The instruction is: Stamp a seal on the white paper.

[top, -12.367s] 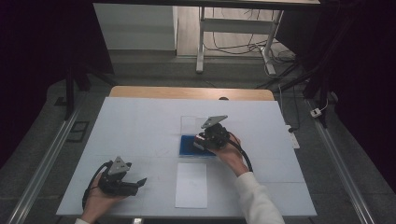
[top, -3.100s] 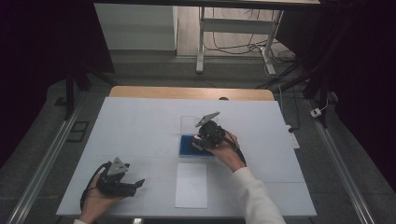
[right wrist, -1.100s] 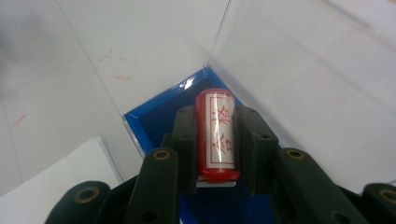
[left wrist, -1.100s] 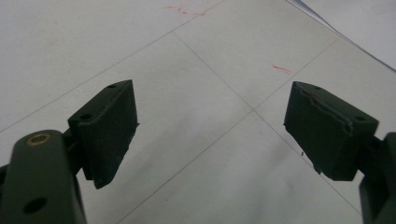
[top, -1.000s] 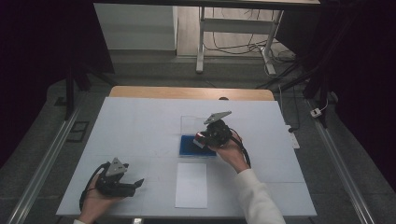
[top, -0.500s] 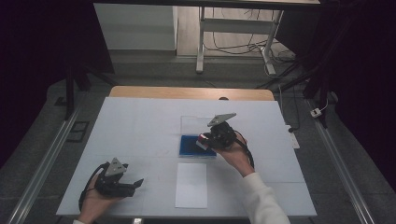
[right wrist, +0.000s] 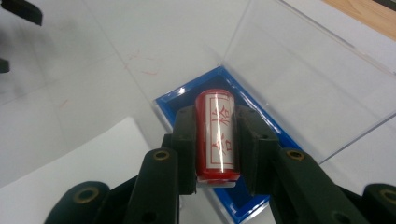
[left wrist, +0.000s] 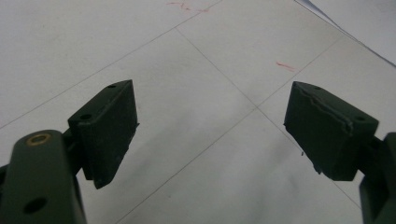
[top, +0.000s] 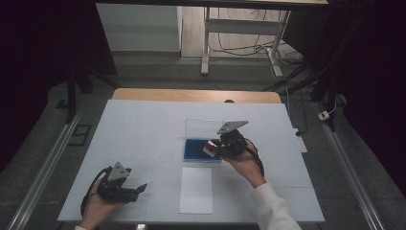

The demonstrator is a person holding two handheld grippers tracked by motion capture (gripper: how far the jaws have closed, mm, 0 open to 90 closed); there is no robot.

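Observation:
My right gripper is shut on a red cylindrical stamp with a white label bearing red characters. It holds the stamp just above a blue ink pad tray whose clear lid stands open behind it. From above, the right gripper hovers over the right end of the blue tray. A white sheet of paper lies in front of the tray. My left gripper rests on the table at the front left, its jaws open and empty.
The white table cover carries thin grid lines and a few red marks. A wooden table edge runs along the far side. A metal stand and cables lie on the floor beyond.
My right gripper has shifted a little to the right and upward with the stamp in it. The left gripper has stayed where it was.

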